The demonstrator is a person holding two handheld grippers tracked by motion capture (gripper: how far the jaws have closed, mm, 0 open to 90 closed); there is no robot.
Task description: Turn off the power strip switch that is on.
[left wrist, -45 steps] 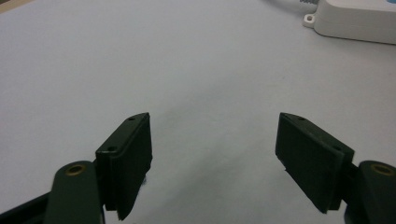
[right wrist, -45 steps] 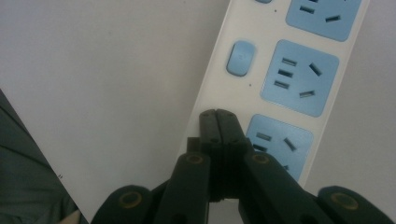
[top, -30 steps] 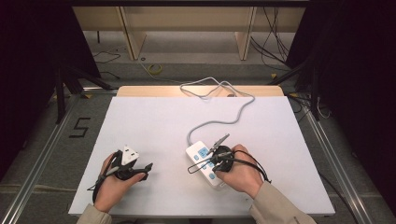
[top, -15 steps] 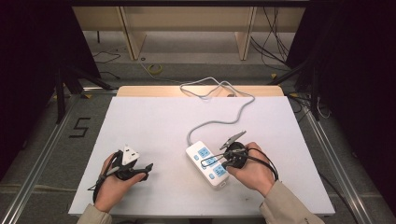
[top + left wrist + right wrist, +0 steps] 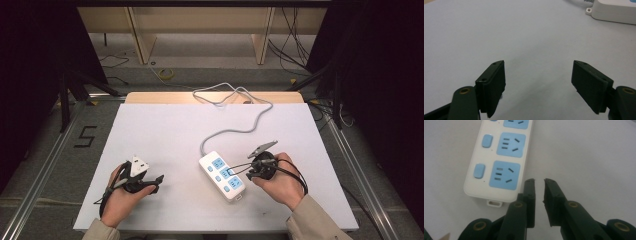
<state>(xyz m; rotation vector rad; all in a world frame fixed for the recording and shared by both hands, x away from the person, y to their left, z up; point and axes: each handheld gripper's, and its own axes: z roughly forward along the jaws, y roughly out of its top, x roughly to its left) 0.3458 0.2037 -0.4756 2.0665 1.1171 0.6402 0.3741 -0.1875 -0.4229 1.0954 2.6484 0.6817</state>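
A white power strip (image 5: 222, 176) with blue sockets and blue switches lies flat on the white table (image 5: 165, 130); it also shows in the right gripper view (image 5: 499, 157) and at the top right of the left gripper view (image 5: 614, 12). My right gripper (image 5: 246, 170) sits just right of the strip, its tips beside the strip's near end. Its jaws (image 5: 539, 181) have just been opening and now stand a narrow gap apart with nothing between them. My left gripper (image 5: 152, 181) rests at the front left, jaws wide open (image 5: 539, 75) over bare table.
The strip's grey cable (image 5: 240, 127) snakes back to the table's far edge and loops there. Dark stands and floor cables surround the table, and wooden shelving stands behind it.
My right gripper has slid to the right, off the power strip to its side, and its jaws have parted slightly. The left hand has stayed put.
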